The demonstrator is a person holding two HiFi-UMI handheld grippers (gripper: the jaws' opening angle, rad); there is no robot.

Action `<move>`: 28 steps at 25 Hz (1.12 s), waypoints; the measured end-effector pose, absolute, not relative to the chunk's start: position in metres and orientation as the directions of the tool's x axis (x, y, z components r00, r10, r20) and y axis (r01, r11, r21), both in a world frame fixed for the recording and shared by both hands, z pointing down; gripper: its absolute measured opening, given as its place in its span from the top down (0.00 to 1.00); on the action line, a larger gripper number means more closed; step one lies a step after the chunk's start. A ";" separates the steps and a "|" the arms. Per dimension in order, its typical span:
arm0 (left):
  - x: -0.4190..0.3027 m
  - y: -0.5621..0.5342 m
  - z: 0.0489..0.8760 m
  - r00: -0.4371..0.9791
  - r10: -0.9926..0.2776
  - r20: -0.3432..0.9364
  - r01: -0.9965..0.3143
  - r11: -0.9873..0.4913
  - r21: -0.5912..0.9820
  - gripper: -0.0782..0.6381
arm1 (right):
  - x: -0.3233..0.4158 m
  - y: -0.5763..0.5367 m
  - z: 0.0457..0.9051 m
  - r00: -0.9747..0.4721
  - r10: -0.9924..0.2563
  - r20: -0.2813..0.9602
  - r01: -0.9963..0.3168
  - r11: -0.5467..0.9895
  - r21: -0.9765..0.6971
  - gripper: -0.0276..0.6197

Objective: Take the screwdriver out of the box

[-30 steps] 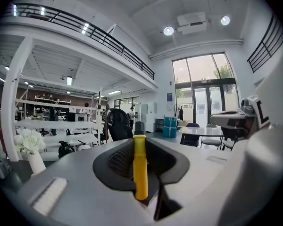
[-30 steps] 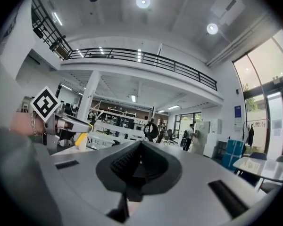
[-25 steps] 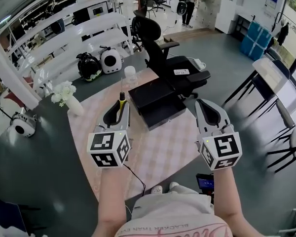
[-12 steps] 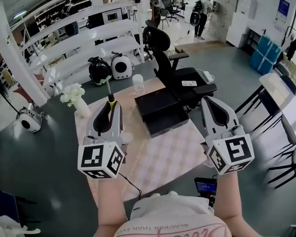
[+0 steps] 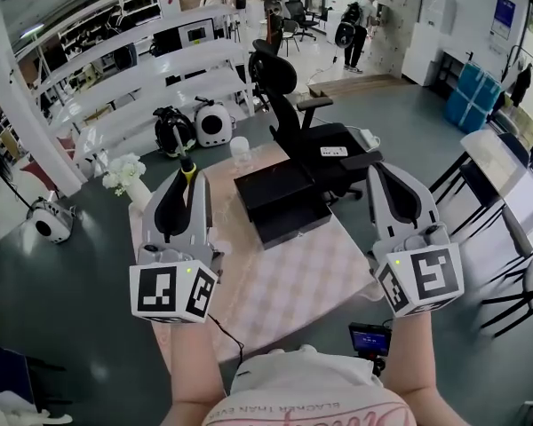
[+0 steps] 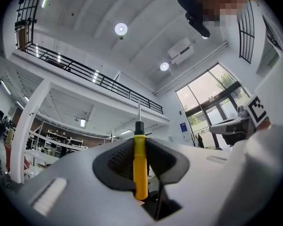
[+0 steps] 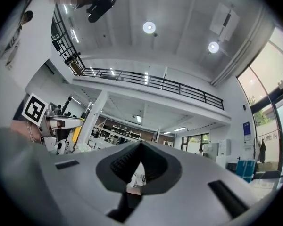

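Screwdriver [image 6: 140, 166] pinched by its yellow handle between the left gripper [image 5: 185, 189] jaws, shaft poking out past the tips, well clear of the black box [image 5: 280, 198] ahead and to that gripper's right. Right gripper [image 7: 141, 147] jaws pressed together, empty. Risk: the narrow round handle could pivot or slip in the pads and drop onto the table [image 5: 284, 282].
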State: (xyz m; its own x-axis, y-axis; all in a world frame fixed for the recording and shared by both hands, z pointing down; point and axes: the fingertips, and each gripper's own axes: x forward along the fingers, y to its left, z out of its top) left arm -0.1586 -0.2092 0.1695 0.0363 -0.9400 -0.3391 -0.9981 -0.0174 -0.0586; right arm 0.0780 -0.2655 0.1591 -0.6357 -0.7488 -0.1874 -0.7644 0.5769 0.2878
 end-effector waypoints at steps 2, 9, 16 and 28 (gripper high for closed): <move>-0.156 -0.209 0.165 0.045 -0.936 -0.348 -0.998 -0.023 -0.066 0.77 | 0.082 -0.263 0.155 -0.628 -0.753 -0.197 -0.771 0.565 0.295 0.95; -0.145 -0.208 0.161 0.067 -0.931 -0.358 -0.996 -0.041 -0.081 0.77 | 0.094 -0.256 0.154 -0.613 -0.764 -0.199 -0.779 0.545 0.309 0.95; -0.134 -0.206 0.154 0.084 -0.928 -0.363 -0.992 -0.044 -0.117 0.77 | 0.097 -0.254 0.155 -0.615 -0.763 -0.198 -0.776 0.541 0.325 0.95; -0.119 -0.209 0.153 0.107 -0.927 -0.359 -0.988 -0.059 -0.143 0.77 | 0.110 -0.254 0.156 -0.602 -0.771 -0.207 -0.786 0.527 0.323 0.95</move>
